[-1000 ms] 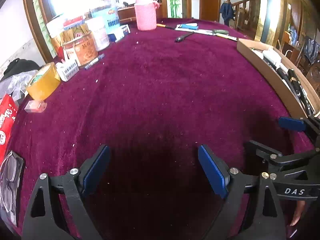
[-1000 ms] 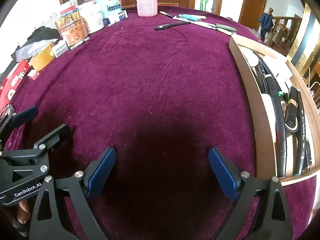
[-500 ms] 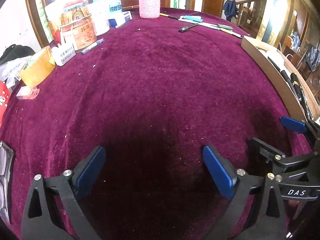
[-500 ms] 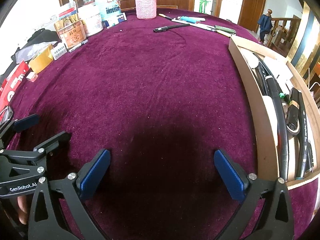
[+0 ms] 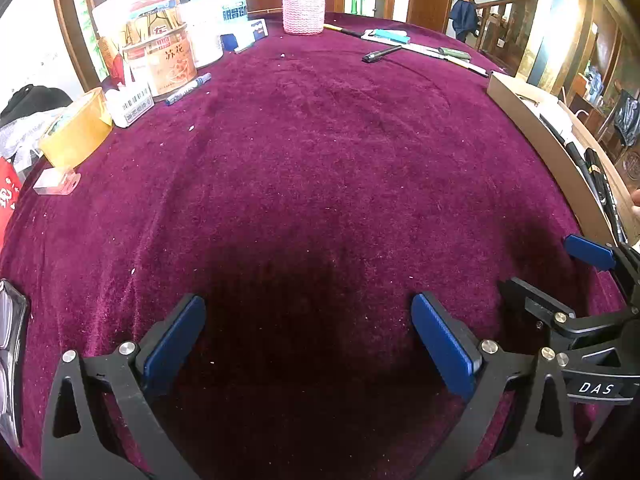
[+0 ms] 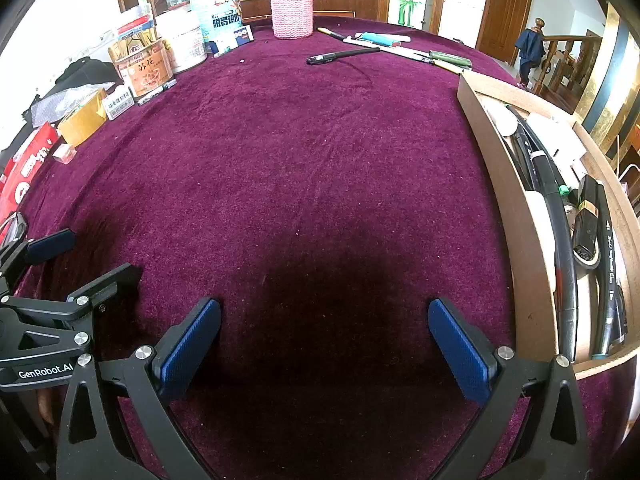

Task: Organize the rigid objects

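Observation:
Both grippers hover side by side over the purple velvet table. My left gripper (image 5: 307, 304) has its blue jaws still opening, with only cloth between them. My right gripper (image 6: 324, 306) is open and holds nothing. A wooden tray (image 6: 512, 184) on the right holds several pens and markers (image 6: 560, 240). Far across the table lie a black pen (image 6: 340, 55), a green-handled tool (image 6: 450, 60) and other long items. A blue marker (image 5: 188, 88) rests by the tins at the left. In the left wrist view, the right gripper (image 5: 544, 264) shows at the right edge.
Tins (image 5: 164, 60), a yellow tape roll (image 5: 76, 136), a small white box and a red packet crowd the left edge. A pink knitted cup (image 6: 292, 8) stands at the far side. Glasses (image 5: 8, 360) lie near the left front corner.
Both grippers' jaws have spread wider. The left view has shifted slightly, bringing the tins and tape roll closer to centre. The right view holds still.

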### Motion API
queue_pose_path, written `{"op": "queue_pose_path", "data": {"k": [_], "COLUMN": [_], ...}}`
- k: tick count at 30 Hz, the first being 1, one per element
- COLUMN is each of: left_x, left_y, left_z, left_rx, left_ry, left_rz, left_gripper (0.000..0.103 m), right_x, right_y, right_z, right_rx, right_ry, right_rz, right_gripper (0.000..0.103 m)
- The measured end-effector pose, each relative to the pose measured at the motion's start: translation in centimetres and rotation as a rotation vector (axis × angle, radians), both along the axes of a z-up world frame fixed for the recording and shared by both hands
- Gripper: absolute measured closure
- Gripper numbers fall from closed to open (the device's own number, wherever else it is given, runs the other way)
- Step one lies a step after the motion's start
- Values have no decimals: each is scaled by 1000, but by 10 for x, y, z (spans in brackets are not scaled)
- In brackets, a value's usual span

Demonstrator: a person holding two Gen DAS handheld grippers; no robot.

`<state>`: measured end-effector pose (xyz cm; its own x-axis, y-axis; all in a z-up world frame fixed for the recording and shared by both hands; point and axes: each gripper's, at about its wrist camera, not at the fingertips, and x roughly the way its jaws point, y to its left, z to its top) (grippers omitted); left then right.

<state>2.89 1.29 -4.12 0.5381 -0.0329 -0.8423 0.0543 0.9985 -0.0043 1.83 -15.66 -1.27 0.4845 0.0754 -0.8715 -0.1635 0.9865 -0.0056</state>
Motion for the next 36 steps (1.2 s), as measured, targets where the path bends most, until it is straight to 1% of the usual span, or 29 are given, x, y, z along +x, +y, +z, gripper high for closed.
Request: {"op": "queue_pose_path", "data": {"k": [36], "left_x": [1], "left_y": [-1], "left_z": [-1], "left_rx": [-5], "left_ry": [1], "left_rz": [-3], "left_gripper": [0], "right_x": [0], "right_y": [0], "right_z": [0], "right_rx": [-2], "right_ry": [0], "right_rz": [3], "right_gripper": [1]}}
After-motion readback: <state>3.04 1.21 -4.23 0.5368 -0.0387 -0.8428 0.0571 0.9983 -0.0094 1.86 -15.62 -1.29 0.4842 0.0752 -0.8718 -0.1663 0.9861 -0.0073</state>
